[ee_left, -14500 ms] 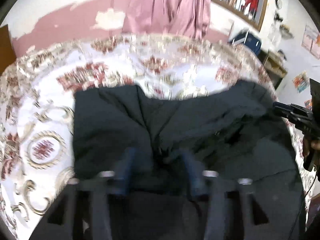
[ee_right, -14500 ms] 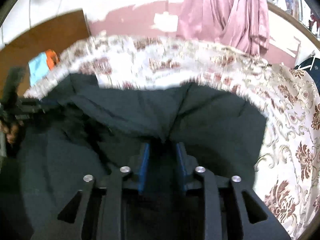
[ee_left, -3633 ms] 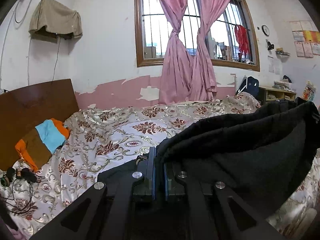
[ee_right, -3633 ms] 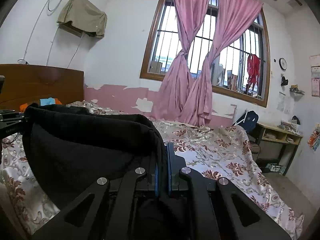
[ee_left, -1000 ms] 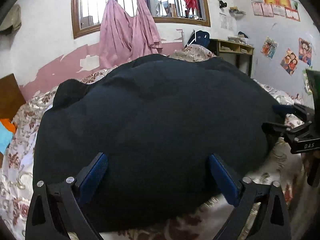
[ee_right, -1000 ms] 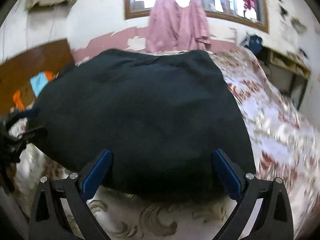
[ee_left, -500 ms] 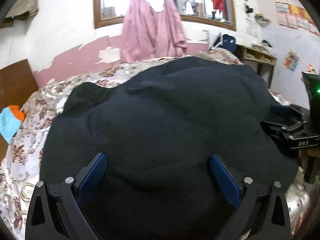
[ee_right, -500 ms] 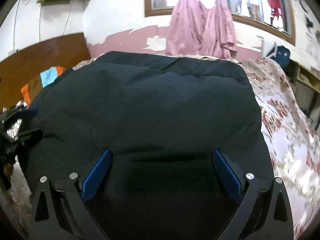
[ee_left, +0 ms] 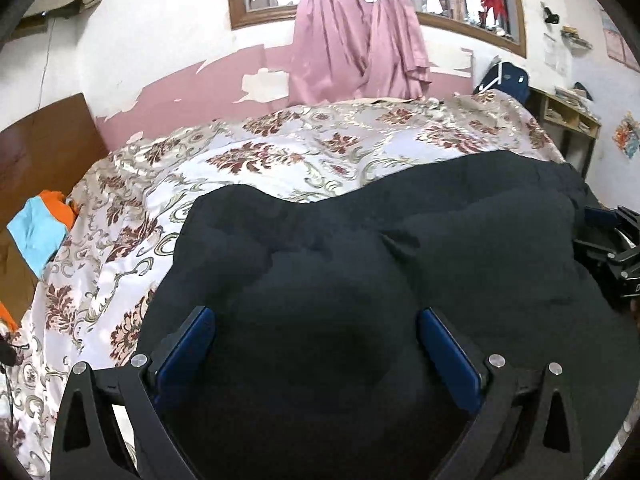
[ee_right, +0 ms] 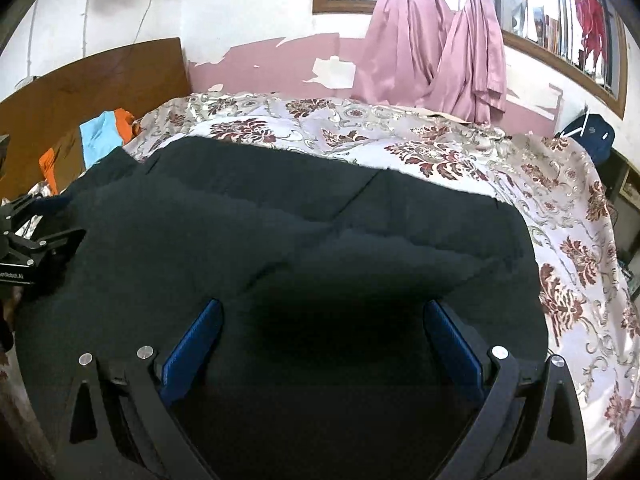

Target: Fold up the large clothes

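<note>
My left tool [ee_left: 316, 344] hangs released over the large black fleece garment [ee_left: 400, 280], its blue-padded fingers [ee_left: 188, 344] spread wide with nothing but cloth showing between them. My right tool [ee_right: 324, 340] is likewise released, its blue pads [ee_right: 452, 344] set far apart above the same dark cloth [ee_right: 304, 264]. Neither tool pinches any fabric.

The black garment lies spread on the bed, on the floral cream-and-maroon satin bedspread [ee_left: 280, 152], near the bed's close edge. It sits puffed up, with soft creases across its top and one long seam line running diagonally in the right wrist view. Its far edge is uneven, and bare bedspread shows beyond it toward the wall.

From my left wrist view, the right tool [ee_left: 612, 256] shows at the garment's right edge; from my right wrist view, the left tool [ee_right: 36, 248] shows at its left edge.

At the head of the bed, against the brown wooden headboard [ee_right: 100, 80], lies a bundle of orange and light-blue cloth [ee_right: 100, 132]. Pink curtains [ee_left: 360, 40] hang knotted at the wood-framed window [ee_left: 260, 12] behind the bed.
</note>
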A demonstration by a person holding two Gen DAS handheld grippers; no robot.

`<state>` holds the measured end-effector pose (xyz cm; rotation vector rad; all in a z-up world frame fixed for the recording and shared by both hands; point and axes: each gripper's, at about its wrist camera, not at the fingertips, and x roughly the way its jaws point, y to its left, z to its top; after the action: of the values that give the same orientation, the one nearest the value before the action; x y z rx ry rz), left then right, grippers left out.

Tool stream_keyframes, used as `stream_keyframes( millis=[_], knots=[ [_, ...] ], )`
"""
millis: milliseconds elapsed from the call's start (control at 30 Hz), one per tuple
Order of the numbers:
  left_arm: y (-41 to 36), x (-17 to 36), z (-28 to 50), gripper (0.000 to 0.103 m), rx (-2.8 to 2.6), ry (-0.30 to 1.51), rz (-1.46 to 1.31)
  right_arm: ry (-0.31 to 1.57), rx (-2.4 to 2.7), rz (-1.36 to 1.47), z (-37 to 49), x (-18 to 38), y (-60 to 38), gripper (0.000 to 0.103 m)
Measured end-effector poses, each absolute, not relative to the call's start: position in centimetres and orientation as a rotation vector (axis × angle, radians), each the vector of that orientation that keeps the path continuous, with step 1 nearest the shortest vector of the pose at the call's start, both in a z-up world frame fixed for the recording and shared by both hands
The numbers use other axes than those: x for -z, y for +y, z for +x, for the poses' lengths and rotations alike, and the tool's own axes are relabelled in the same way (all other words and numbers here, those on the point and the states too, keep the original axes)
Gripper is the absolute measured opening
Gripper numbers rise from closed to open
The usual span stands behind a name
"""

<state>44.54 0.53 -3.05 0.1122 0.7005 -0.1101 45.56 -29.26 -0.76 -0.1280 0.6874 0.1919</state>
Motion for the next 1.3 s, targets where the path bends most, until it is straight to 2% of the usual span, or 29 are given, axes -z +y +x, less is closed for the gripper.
stream_keyframes(
  millis=[567,767,1300],
  knots=[
    [2.8,5.9,50.8,0.103,0.182,0.857,0.000,0.809,-0.201,-0.050,52.3,3.7,-29.3,0.102],
    [2.7,6.5,52.1,0.103,0.202,0.869,0.008,0.872,-0.220,-0.016,53.5,4.9,-29.6,0.102],
    [2.5,7.9,52.9,0.103,0.210,0.855,-0.021,0.895,-0.245,0.054,54.4,6.5,-30.2,0.102]
  ],
)
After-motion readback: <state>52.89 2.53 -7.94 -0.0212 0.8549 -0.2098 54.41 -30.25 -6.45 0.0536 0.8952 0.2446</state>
